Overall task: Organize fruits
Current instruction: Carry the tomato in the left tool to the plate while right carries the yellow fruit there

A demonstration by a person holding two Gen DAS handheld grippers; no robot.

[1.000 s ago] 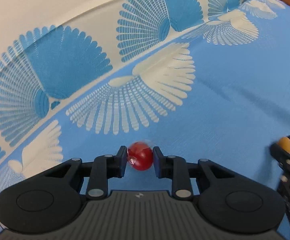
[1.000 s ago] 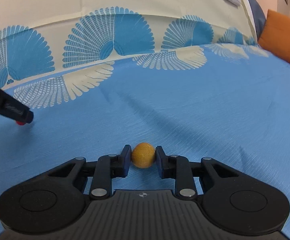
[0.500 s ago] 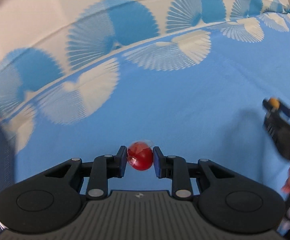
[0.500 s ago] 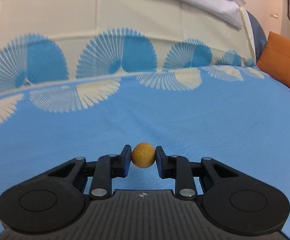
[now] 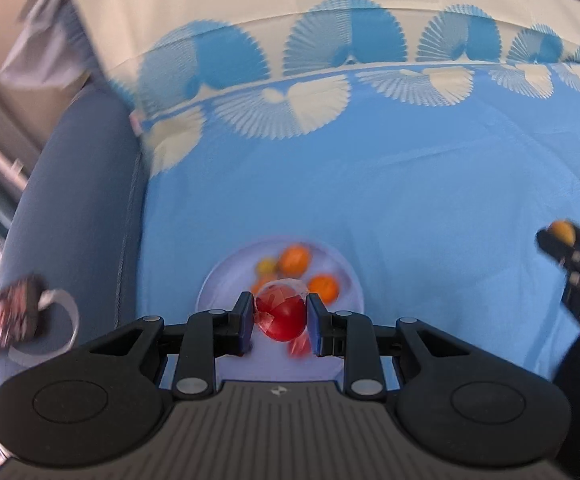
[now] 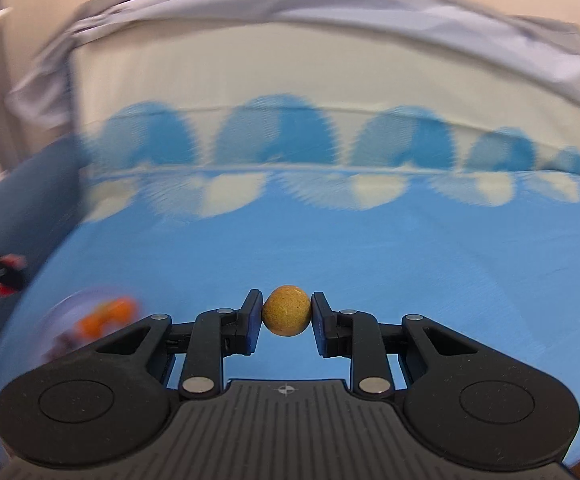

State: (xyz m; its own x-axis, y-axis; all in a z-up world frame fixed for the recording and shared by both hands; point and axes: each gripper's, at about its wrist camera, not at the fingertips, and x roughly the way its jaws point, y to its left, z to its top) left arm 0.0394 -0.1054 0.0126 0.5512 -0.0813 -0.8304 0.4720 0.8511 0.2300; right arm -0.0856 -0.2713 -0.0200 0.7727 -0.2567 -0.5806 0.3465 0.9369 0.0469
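Observation:
My left gripper (image 5: 281, 320) is shut on a small red fruit (image 5: 283, 317) with a torn clear wrap on it, and holds it over a pale plate (image 5: 348, 276). The plate holds several fruits, among them two orange ones (image 5: 294, 260) and a small yellow one (image 5: 266, 266). My right gripper (image 6: 285, 316) is shut on a small tan round fruit (image 6: 286, 315) above the blue cloth. That gripper and its fruit (image 5: 562, 232) show at the right edge of the left wrist view. The plate (image 6: 55, 316) shows blurred at the lower left of the right wrist view.
A blue cloth (image 5: 410, 200) with a cream fan-pattern border covers the surface. A dark blue cushioned edge (image 5: 73, 216) runs along the left. A dark object with a white loop (image 5: 21, 316) lies on it. A grey sheet (image 6: 330, 12) is draped behind.
Both grippers have swung left with their fruits still held. The plate of fruit has come into view under my left gripper, and at the lower left for the right one.

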